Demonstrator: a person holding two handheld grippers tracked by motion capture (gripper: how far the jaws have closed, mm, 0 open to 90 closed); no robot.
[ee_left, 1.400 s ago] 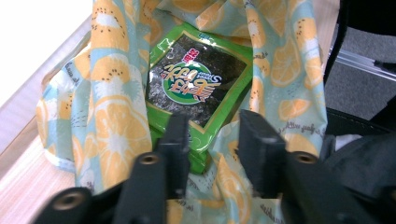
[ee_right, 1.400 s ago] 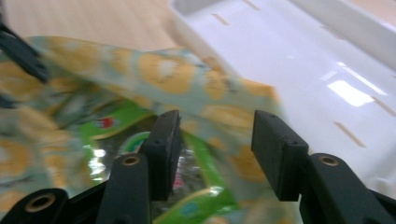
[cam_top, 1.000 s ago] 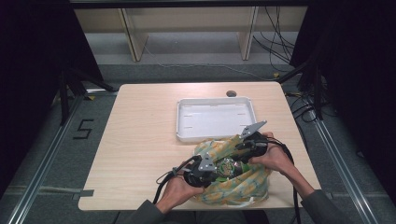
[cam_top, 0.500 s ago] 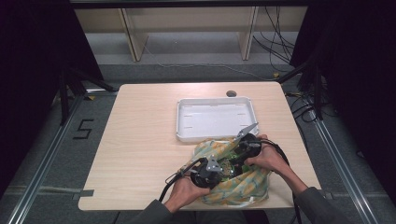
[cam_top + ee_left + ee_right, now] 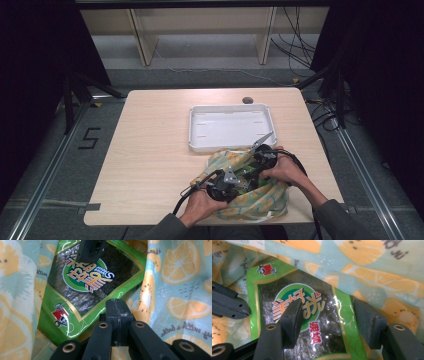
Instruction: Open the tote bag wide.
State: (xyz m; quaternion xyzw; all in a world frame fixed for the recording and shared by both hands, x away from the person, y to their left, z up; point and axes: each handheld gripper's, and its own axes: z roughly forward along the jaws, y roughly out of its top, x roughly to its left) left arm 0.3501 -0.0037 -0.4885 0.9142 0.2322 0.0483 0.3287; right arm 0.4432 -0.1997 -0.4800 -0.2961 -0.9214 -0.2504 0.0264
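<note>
The high view looks forward and down from above the person's side, taking in the whole worktop [image 5: 150, 165], the white tray [image 5: 230, 127] and the floor beyond. The left gripper view sits very close above a green seaweed snack packet [image 5: 82, 290] lying in the lemon-print cloth bag [image 5: 180, 277], looking along its own fingers [image 5: 117, 315]. The right gripper view faces the same packet [image 5: 294, 322] from the opposite side, equally close. All three views share the bag [image 5: 255, 192].

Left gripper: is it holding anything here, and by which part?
The left gripper has its jaws shut, seemingly pinching the fruit-print cloth bag by its opening edge, beside the green seaweed packet; the pinched fabric itself is hidden.
</note>
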